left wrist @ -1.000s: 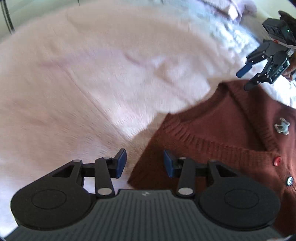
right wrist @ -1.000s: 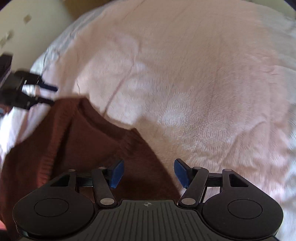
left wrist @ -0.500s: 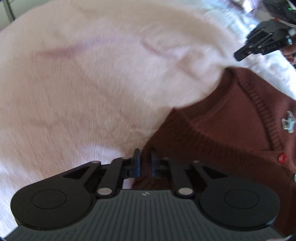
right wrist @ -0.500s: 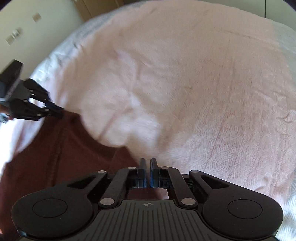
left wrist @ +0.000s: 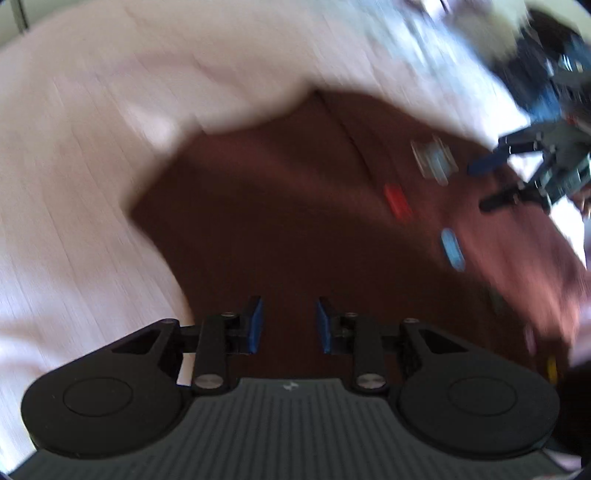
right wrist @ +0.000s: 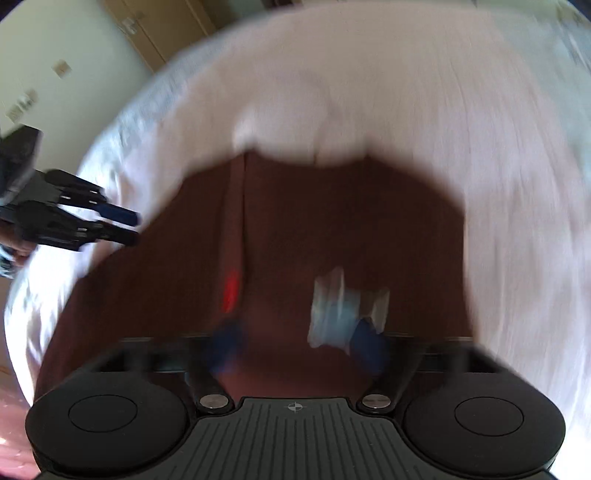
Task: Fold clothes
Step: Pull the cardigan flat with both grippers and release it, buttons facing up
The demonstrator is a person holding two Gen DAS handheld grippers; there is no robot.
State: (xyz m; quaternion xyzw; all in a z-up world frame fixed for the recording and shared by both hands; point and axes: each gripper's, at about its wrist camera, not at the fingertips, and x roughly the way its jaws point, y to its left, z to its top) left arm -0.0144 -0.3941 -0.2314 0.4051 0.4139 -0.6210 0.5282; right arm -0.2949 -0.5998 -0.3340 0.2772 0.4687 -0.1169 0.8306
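A brown knit cardigan [left wrist: 295, 206] with coloured buttons lies on a pale pink bedspread [left wrist: 74, 166]; it also shows in the right wrist view [right wrist: 332, 229]. My left gripper [left wrist: 289, 325] is open with its blue pads over the cardigan's near part, nothing between them. My right gripper [right wrist: 299, 343] is open and blurred, over the cardigan near a pale brooch [right wrist: 343, 306]. The right gripper also shows in the left wrist view [left wrist: 517, 181], and the left gripper in the right wrist view [right wrist: 122, 225]. Both views are motion-blurred.
The pink bedspread [right wrist: 480, 129] covers the bed all around the cardigan. A pale wall and a wooden door [right wrist: 155, 33] stand beyond the bed's far left edge. White patterned fabric [left wrist: 443, 55] lies at the far right.
Both grippers were shut on the cardigan's edges half a second ago and are now open. Both have moved over the cardigan, which now lies more spread out with its buttons showing.
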